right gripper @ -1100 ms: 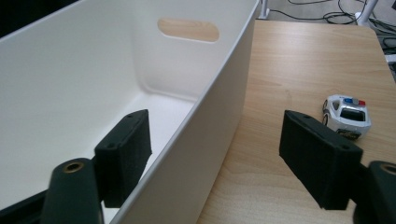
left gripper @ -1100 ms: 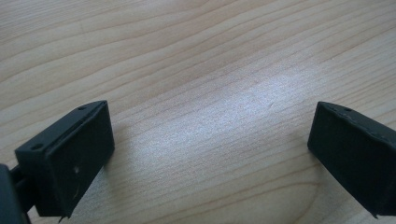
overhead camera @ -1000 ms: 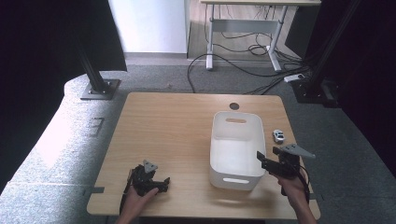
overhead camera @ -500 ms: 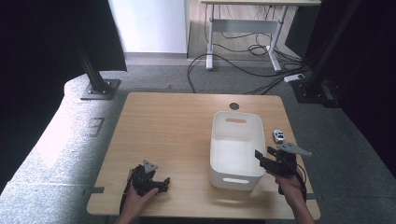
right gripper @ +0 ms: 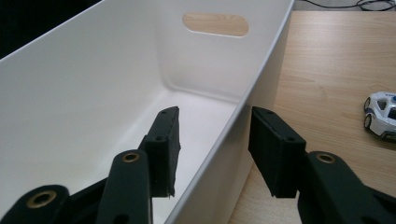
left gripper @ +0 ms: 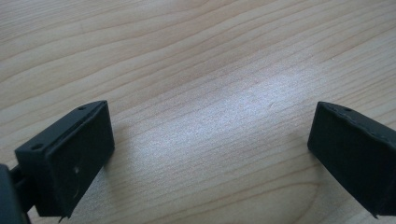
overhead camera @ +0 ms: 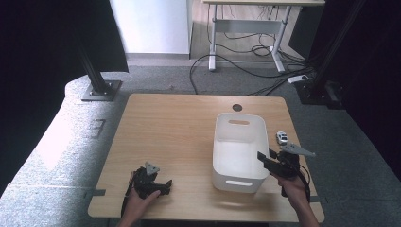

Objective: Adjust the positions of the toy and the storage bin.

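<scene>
**Operator:** Right gripper view puts the white rectangular plastic bin (right gripper: pixel 116 93) straight ahead of me. Its long right wall runs between my jaws, one inside the bin and one outside, with a gap on both sides, so they are apart and not yet pinching it.

**Observer:** Where does that bin sit on the table?

**Operator:** From the high view, the bin (overhead camera: pixel 238 144) stands upright on the right half of the light wooden table (overhead camera: pixel 175 127), its near end close to the front edge. My right gripper (overhead camera: pixel 266 158) is at the bin's right rim near that end.

**Observer:** Anything beside it?

**Operator:** A small white toy car (right gripper: pixel 382 114) lies on the wood just right of the bin, apart from it.

**Observer:** And your left side?

**Operator:** My left gripper (overhead camera: pixel 163 183) is low at the table's front left, well apart from the bin. Its jaws are spread wide over bare wood, holding nothing.
</scene>
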Available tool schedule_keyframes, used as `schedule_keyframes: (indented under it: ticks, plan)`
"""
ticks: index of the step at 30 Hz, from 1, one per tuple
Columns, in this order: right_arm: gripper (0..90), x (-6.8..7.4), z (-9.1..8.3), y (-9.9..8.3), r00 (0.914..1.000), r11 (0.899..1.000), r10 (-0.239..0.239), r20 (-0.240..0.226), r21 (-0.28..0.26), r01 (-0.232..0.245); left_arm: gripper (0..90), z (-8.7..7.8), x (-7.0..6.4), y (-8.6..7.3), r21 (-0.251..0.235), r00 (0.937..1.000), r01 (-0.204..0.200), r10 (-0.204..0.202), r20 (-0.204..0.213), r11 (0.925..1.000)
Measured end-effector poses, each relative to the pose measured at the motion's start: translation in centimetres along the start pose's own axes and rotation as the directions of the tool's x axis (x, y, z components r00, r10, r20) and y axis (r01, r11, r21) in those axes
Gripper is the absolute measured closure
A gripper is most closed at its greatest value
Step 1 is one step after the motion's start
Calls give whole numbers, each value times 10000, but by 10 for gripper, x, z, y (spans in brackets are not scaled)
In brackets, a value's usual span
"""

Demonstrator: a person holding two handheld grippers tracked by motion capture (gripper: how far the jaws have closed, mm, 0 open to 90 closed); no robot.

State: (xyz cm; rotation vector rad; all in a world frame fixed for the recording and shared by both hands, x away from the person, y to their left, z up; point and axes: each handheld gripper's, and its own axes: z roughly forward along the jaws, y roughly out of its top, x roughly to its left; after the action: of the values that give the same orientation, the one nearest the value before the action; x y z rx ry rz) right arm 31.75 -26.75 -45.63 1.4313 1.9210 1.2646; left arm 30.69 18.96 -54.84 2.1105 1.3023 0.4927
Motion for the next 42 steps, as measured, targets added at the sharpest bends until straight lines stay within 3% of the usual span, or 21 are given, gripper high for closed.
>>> schedule_keyframes:
  ticks: [14, 42]
  plan:
    - [585, 4, 1, 3, 9986, 9989, -474, 251, 62, 473, 5, 0, 0, 0, 1, 10000, -2, 2, -2, 10000]
    - [587, 26, 16, 7, 9990, 9990, -440, 59, 107, 439, 3, 0, 0, 0, 4, 10000, -23, 23, 21, 10000]
